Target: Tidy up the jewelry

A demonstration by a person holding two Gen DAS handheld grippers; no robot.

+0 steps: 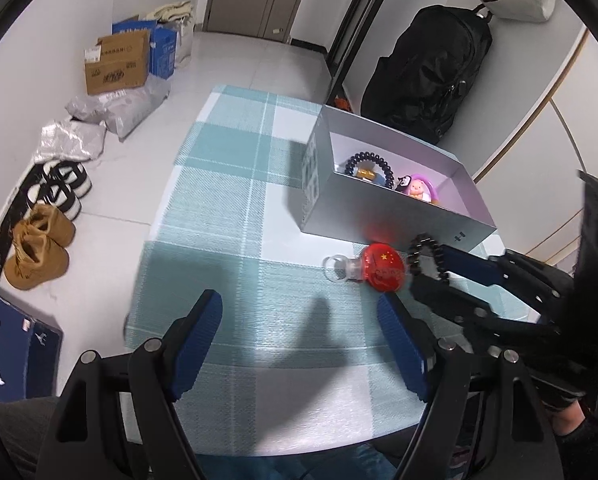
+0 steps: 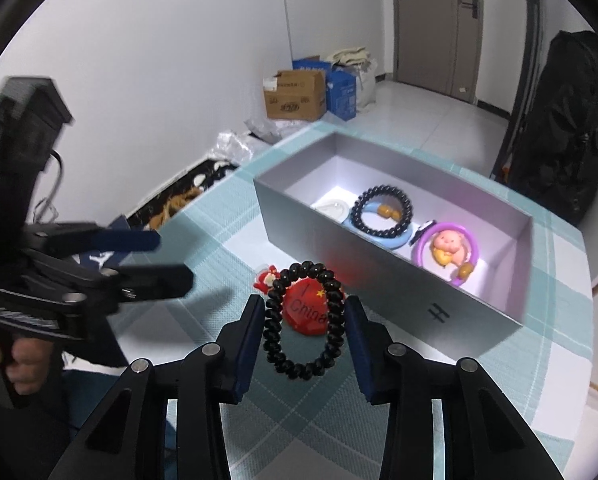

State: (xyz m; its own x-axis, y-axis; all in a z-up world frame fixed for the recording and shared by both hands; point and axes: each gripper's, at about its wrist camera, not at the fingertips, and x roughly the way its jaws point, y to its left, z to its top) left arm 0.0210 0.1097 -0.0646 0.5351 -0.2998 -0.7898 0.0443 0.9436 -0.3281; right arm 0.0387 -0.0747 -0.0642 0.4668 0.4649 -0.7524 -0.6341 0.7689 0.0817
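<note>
right gripper: black bead bracelet is pinched between the jaws
left gripper: jaws are spread, nothing held
red charm: seen just past the right jaws

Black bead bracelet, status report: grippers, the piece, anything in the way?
Right gripper shut on black bead bracelet, lifted. Left gripper open, holding nothing. Red keychain on cloth beside grey box, under the bracelet; box top open.
</note>
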